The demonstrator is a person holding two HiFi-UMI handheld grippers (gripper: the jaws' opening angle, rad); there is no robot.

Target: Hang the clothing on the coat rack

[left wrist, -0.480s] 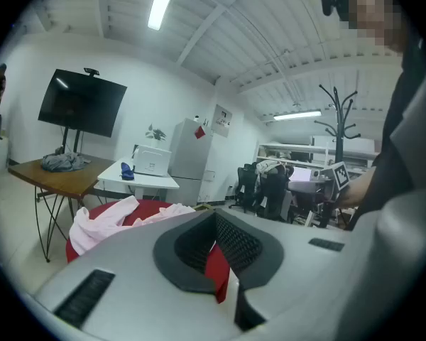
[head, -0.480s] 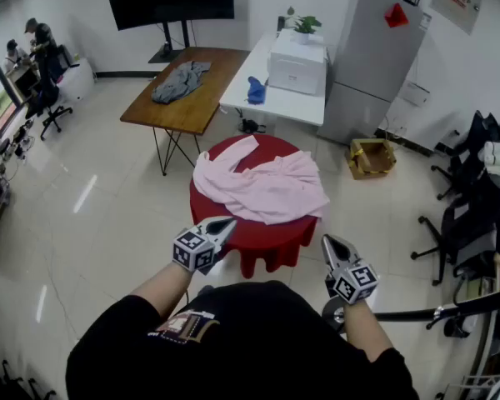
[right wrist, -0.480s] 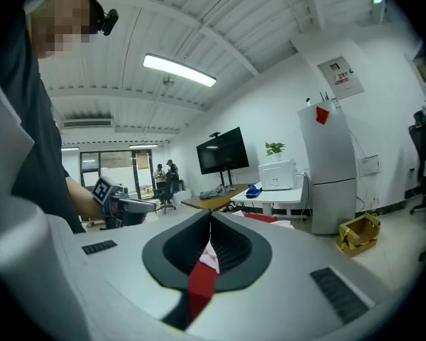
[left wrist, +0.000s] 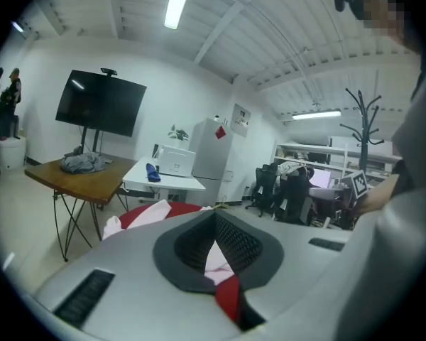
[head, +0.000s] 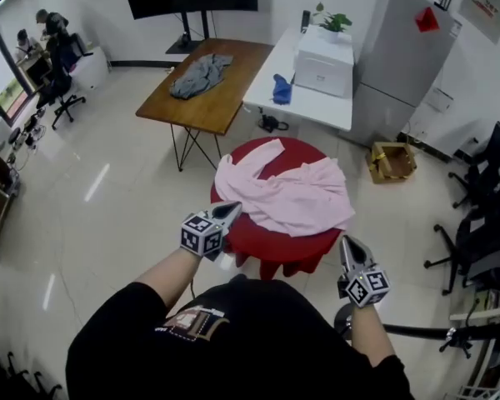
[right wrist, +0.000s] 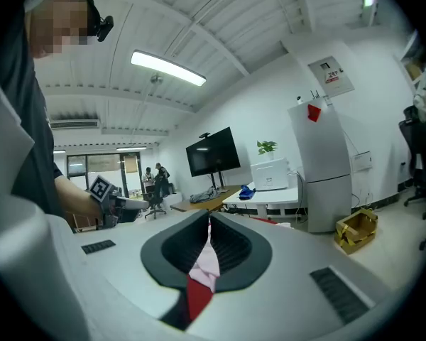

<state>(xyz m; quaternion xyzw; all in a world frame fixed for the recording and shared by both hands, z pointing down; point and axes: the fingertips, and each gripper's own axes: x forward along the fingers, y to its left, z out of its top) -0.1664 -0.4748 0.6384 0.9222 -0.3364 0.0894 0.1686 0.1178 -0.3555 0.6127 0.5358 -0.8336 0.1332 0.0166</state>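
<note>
A pink garment (head: 287, 194) lies spread over a round red table (head: 275, 244) straight ahead in the head view. My left gripper (head: 230, 211) is shut and empty, its tip at the table's near left edge, just short of the cloth. My right gripper (head: 347, 244) is also shut and empty, beside the table's near right edge. In the left gripper view the shut jaws (left wrist: 214, 222) point at the pink garment (left wrist: 138, 215), and a dark coat rack (left wrist: 366, 116) stands at the far right. The right gripper view shows closed jaws (right wrist: 208, 226) aimed across the table.
Behind the red table stand a wooden table (head: 233, 98) with a grey garment (head: 200, 75), a white table (head: 271, 98) bearing a white box (head: 323, 61) and blue cloth (head: 282, 88), and a grey fridge (head: 400, 57). A cardboard box (head: 390, 161) and office chairs (head: 483, 223) are at the right.
The head view has shifted, so the red table sits further right and lower in the picture. Both grippers stay shut near its front edge, the right one slightly lower.
</note>
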